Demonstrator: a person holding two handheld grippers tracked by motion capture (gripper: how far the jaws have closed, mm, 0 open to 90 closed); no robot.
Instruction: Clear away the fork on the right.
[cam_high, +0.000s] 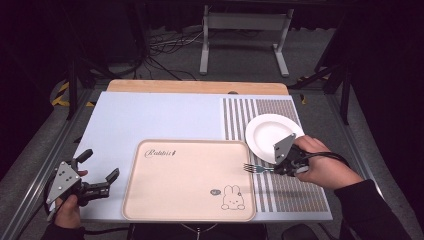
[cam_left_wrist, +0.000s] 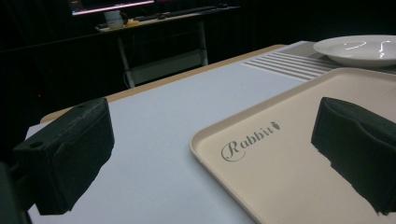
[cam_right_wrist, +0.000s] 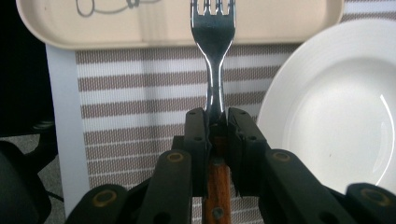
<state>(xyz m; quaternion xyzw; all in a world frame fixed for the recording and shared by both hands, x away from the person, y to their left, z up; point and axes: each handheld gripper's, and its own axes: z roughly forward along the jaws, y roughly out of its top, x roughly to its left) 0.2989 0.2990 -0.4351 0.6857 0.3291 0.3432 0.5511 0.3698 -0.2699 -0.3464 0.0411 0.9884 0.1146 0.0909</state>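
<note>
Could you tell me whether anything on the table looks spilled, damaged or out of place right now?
Nothing stands out. The tray lies flat and square on the mat, the white plate sits upright and bare beside it, and the right gripper holds the fork straight, its prongs at the tray's edge. No spills or damage show.

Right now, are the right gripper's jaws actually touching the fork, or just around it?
Touching. In the right gripper view the right gripper has both black jaws pressed against the fork, at the neck just above its wooden handle, with no gap on either side.
</note>
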